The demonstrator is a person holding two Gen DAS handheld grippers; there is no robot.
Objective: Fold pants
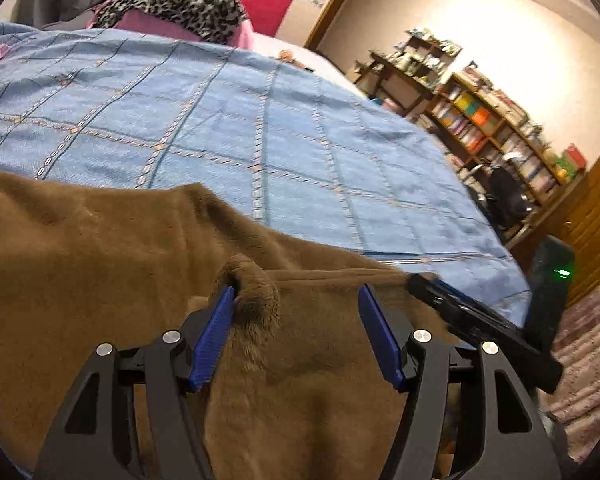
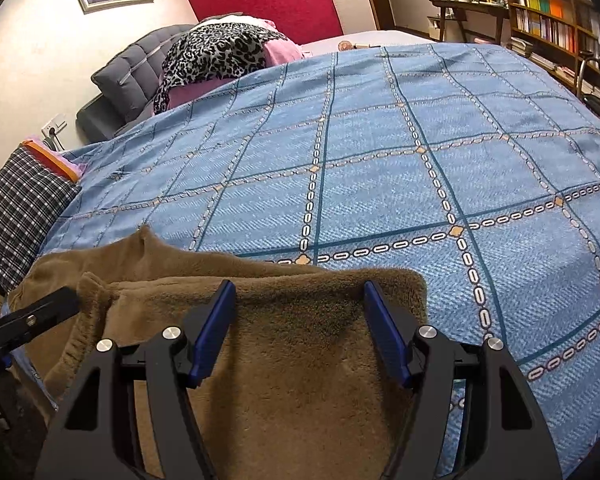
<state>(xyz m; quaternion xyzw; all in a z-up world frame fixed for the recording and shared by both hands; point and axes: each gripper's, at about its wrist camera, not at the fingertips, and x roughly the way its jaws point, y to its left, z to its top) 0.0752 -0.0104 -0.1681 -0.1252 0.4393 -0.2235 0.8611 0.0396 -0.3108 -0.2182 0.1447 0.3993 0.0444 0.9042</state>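
Brown fleecy pants, folded double

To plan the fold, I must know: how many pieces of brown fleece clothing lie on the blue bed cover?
1. The brown fleece pants lie at the near edge of the blue checked bed cover, under both open grippers. More could be hidden under them.

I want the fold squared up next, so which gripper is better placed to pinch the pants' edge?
Probably the left gripper: its open fingers already sit beside a raised fabric bump on the brown pants. The right gripper, also open, hangs over flat cloth.
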